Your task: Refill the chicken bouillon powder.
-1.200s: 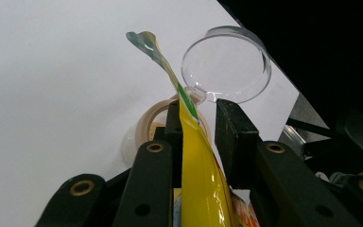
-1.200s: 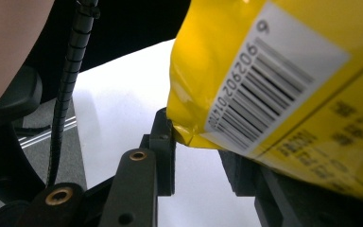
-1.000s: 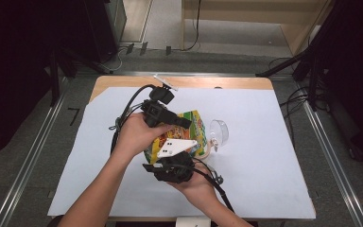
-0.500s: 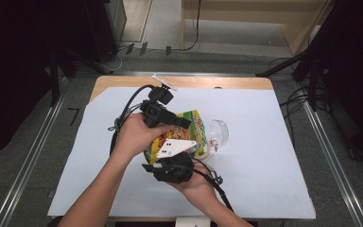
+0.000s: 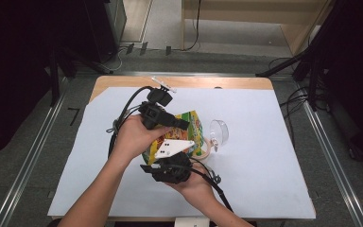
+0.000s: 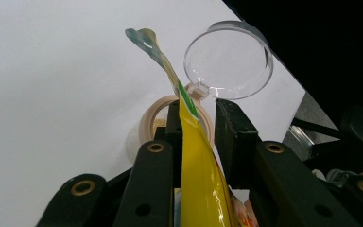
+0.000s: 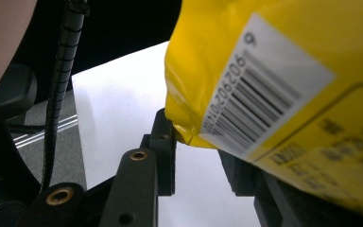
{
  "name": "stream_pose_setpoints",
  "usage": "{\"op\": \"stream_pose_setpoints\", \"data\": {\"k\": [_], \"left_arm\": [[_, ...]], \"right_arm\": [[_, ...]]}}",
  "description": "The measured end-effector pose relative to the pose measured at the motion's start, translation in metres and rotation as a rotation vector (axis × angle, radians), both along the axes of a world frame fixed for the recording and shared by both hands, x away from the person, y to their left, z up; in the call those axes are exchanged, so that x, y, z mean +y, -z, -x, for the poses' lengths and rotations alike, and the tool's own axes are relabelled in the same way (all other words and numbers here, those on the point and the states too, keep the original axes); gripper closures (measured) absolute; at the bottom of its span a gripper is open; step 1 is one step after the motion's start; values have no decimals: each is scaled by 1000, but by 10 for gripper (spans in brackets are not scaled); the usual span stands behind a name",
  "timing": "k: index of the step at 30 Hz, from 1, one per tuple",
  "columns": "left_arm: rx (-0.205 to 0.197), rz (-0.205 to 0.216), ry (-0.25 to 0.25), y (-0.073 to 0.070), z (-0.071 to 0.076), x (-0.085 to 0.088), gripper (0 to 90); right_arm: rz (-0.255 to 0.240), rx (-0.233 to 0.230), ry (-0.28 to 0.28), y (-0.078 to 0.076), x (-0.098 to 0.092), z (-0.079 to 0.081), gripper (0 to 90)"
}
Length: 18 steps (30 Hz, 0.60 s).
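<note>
Pouch: yellow snack pouch (image 5: pixel 194 130) held above the white sheet (image 5: pixel 274 161), mid-table, tilted over the jar.
Left gripper (image 5: pixel 182 125): clamped narrow on pouch's upper edge (film pinched between jaws).
Right gripper (image 5: pixel 177 163): gripping pouch's lower corner, by barcode.
Jar: small beige jar (image 6: pixel 152 124) just beneath, partly hidden by pouch.
Lid: clear hinged lid (image 6: pixel 229 60), flipped open.

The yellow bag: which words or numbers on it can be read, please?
"9", beside the barcode on the white label of the yellow bag, right gripper view.
"902902010", about, along the barcode; last digits unsure.
Dark print on the yellow part: too blurred to read.
High view: print too small.
</note>
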<state>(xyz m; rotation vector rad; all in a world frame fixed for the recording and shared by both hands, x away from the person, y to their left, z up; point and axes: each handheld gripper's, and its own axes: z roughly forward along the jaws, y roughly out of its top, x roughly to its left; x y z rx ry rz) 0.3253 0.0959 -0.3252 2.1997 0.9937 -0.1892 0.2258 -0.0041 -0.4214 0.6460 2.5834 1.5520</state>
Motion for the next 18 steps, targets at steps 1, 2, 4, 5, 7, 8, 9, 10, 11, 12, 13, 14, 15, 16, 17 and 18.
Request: {"op": "stream_pose_setpoints", "data": {"k": [1,2,4,5,7,8,9,10,11,12,13,14,15,16,17,18], "left_arm": [[0,0,0,0,0,0,762],[0,1,-2,0,0,0,762],[-2,1,0,0,1,1,762],[-4,0,1,0,1,1,762],[-7,0,-3,-1,2,1,762],[-14,-4,-3,-2,3,2,761],[-16,-6,-8,-2,4,2,761],[-15,-6,-7,-2,4,3,761],[-15,-5,-9,-2,4,3,761],[-16,-7,-10,-2,4,3,761],[-17,-6,-9,-2,4,3,761],[-16,-5,-10,-2,5,3,760],[-16,-5,-10,-2,5,3,759],[-16,-8,-8,-2,5,3,759],[-16,-8,-8,-2,5,3,759],[-18,-6,-7,-2,6,2,759]], "right_arm": [[0,-1,-2,0,0,0,701],[0,0,-2,0,0,0,701],[2,-6,-3,0,0,-1,702],[2,-5,-4,0,0,-1,702],[2,-1,-8,0,1,-1,703],[2,-7,-8,0,2,-1,703],[-1,1,-9,0,2,-1,703],[-2,0,-11,0,3,-1,703],[-1,-5,-12,0,3,-1,703],[-1,-5,-14,0,3,-1,703],[0,-2,-16,0,3,-1,703],[-1,-4,-17,1,4,-1,704],[-1,-4,-17,1,4,-1,704],[-2,-5,-17,1,4,-1,705],[-2,-5,-17,1,4,-1,705],[-9,-1,-17,2,3,-1,706]]}}
